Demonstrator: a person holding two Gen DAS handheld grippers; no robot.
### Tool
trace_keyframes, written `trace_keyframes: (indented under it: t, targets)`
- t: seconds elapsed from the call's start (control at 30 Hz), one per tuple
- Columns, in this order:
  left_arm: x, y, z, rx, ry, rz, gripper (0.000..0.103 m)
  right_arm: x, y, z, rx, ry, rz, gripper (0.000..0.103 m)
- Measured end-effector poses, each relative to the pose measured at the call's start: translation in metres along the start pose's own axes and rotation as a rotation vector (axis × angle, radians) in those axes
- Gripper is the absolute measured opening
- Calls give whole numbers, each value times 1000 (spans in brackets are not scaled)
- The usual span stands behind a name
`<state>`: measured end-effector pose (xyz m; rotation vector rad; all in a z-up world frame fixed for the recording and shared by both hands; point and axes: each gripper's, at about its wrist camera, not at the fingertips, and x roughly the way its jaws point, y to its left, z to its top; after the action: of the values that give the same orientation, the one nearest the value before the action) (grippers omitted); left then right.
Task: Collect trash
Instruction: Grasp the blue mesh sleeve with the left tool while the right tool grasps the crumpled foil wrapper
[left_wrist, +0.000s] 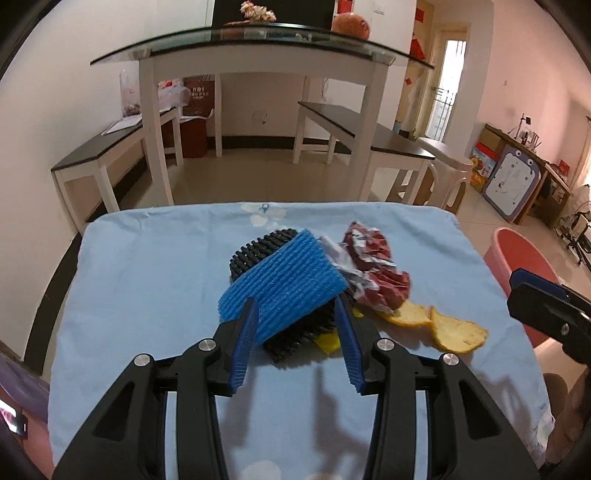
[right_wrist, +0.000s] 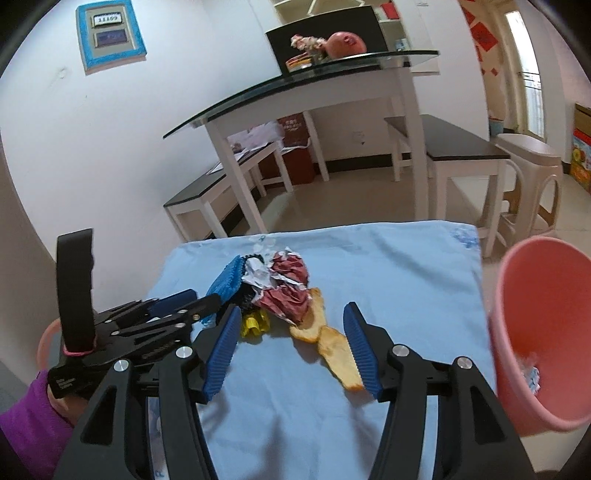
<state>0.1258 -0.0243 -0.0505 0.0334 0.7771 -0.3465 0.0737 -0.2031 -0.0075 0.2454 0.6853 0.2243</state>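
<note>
L gripper (left_wrist: 297, 317) sits w/ jaws spread around the blue foam net (left_wrist: 282, 284) and the black net (left_wrist: 295, 332) under it, not clamped yet. We'd squeeze low to catch both layers and lift slowly. Mid-pile: yellow wrapper (right_wrist: 255, 323), crumpled red paper (right_wrist: 288, 293), peel (right_wrist: 332, 341) on the blue cloth (right_wrist: 388, 277). R gripper (right_wrist: 291, 325) jaws released, hovering near the peel. Pink bin (right_wrist: 543, 332) far right, some scraps already inside.

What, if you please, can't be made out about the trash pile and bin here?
- Black mesh piece: left wrist view, mostly covered by the blue foam net.
- Yellow wrapper: same view, hidden behind the left claw.
- Pink bin: right wrist view, cut by the edge; contents unclear.
</note>
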Motion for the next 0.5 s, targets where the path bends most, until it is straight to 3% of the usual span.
trace_keyframes:
  t: [0.13,0.2,0.3,0.5]
  targets:
    - [9,5,-1,-13,14,-12,39,19,6,5,-32,24,14,57]
    - [11,6,-4,-9,19,-11,18,29,8,6,-39,36,19,58]
    - [10,12,-5,-31,12,-19,3,45,10,9,-39,54,27,58]
    - [-11,22,-5,-91,-26,-32,0,75,5,12,-22,93,10,58]
